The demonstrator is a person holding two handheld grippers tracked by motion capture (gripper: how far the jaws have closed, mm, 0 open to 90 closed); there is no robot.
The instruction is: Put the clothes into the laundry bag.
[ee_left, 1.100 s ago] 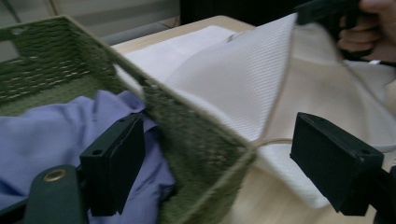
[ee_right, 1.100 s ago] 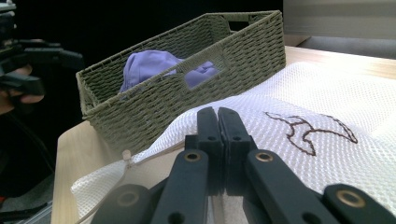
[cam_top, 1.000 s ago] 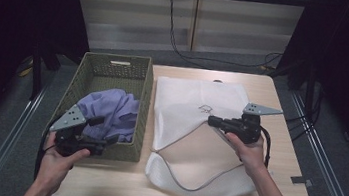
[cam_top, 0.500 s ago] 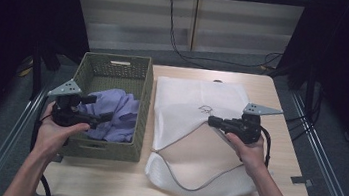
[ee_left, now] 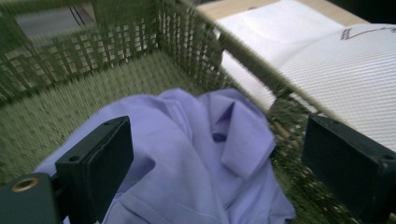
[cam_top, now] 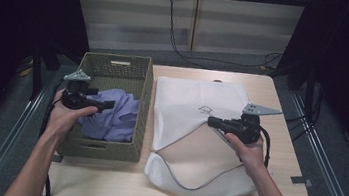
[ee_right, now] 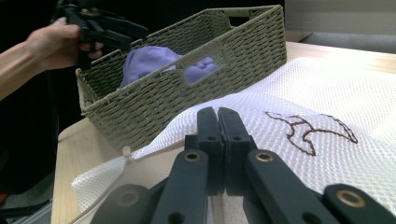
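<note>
Now, from the high view, the left gripper [cam_top: 103, 105] is held over the lilac shirt [cam_top: 115, 116] in the green basket [cam_top: 146, 82]. In the left gripper view, its jaws are spread wide, just opened, nothing between them. In the right gripper view, the right gripper [ee_right: 217, 119] is seen pinched on the white mesh bag [ee_right: 299, 154].

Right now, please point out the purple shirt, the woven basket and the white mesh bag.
purple shirt [ee_left: 196, 154]: left gripper view, on the crumpled middle.
woven basket [cam_top: 116, 62]: high view, on the far rim.
white mesh bag [cam_top: 186, 109]: high view, on the upper flap.
</note>
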